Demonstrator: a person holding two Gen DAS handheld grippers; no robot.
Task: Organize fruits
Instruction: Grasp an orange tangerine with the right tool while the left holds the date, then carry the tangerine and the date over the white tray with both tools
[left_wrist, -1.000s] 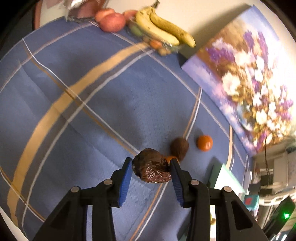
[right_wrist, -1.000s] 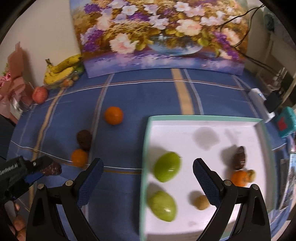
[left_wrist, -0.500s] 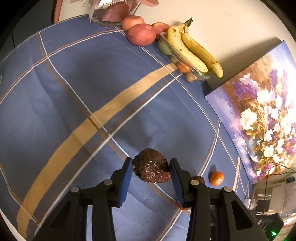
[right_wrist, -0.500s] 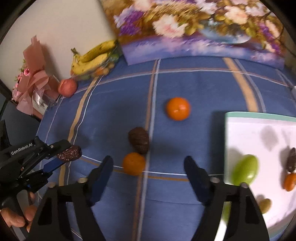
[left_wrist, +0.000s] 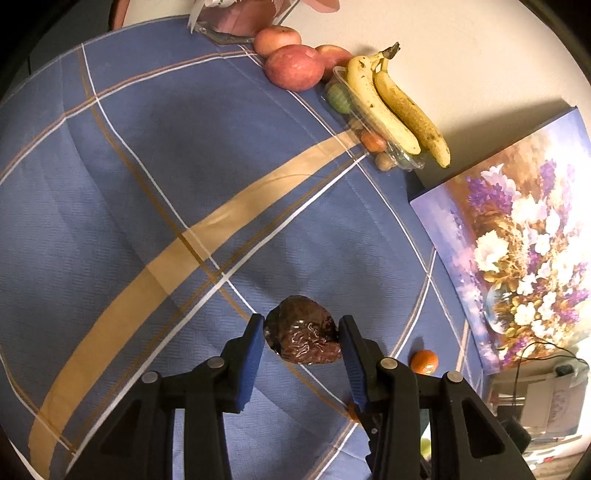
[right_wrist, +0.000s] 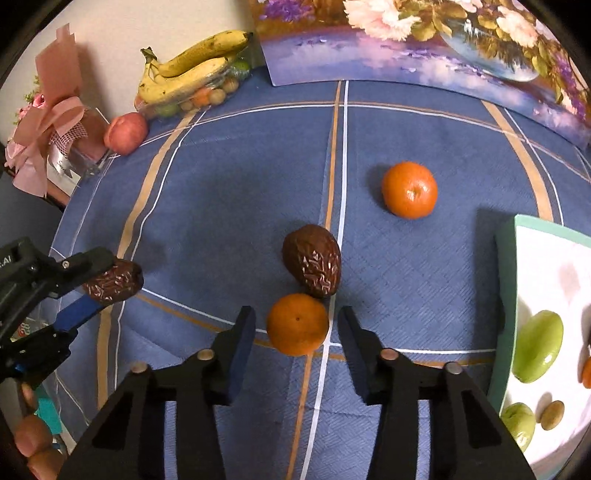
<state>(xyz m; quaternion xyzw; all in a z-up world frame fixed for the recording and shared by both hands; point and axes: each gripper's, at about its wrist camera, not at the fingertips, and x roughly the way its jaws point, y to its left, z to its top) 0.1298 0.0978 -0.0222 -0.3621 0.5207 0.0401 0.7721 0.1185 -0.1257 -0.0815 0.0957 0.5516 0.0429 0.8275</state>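
My left gripper (left_wrist: 301, 326) is shut on a dark wrinkled date-like fruit (left_wrist: 303, 339) and holds it above the blue checked cloth (left_wrist: 147, 184); the right wrist view shows that fruit (right_wrist: 114, 282) at the far left. My right gripper (right_wrist: 295, 314) points down over a small orange (right_wrist: 297, 324) on the cloth. Its jaws are closing, the orange lies between them, and a gap shows on both sides. A second dark wrinkled fruit (right_wrist: 312, 260) touches that orange from behind. Another orange (right_wrist: 409, 190) lies further back to the right.
A white tray with a green rim (right_wrist: 504, 280) at the right holds green fruits (right_wrist: 539, 345) and small ones. Bananas (right_wrist: 192, 74) on a clear box, apples (left_wrist: 293, 66), a pink gift bouquet (right_wrist: 55, 122) and a flower painting (right_wrist: 424, 37) line the back wall.
My right gripper left the tray, swung left and down over the near orange, and its jaws narrowed around it. My left gripper shifted with the dark fruit still in its grip.
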